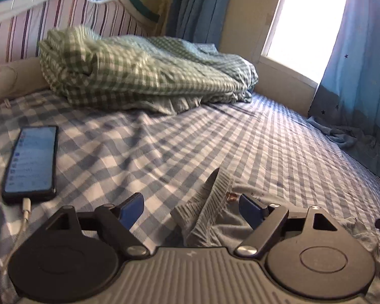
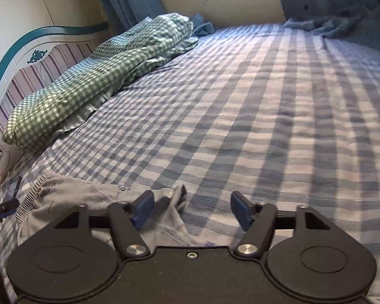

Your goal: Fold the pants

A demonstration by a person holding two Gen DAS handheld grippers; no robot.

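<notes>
Grey pants lie on the blue checked bed sheet (image 2: 266,106) at the near edge of the bed. In the left wrist view their ribbed waistband corner (image 1: 210,200) sticks up between the fingers of my left gripper (image 1: 190,207), which is open around it. In the right wrist view the pants (image 2: 93,197) spread to the left, and a raised fold (image 2: 176,200) stands beside the left finger of my right gripper (image 2: 192,210), which is open. The other gripper's tip (image 2: 2,207) shows at the far left of that view.
A smartphone (image 1: 31,162) on a white cable lies on the sheet at the left. A rumpled green checked quilt (image 1: 139,73) lies along the striped headboard (image 1: 50,22). Blue curtains (image 1: 359,76) hang by the window and spill onto the far side of the bed.
</notes>
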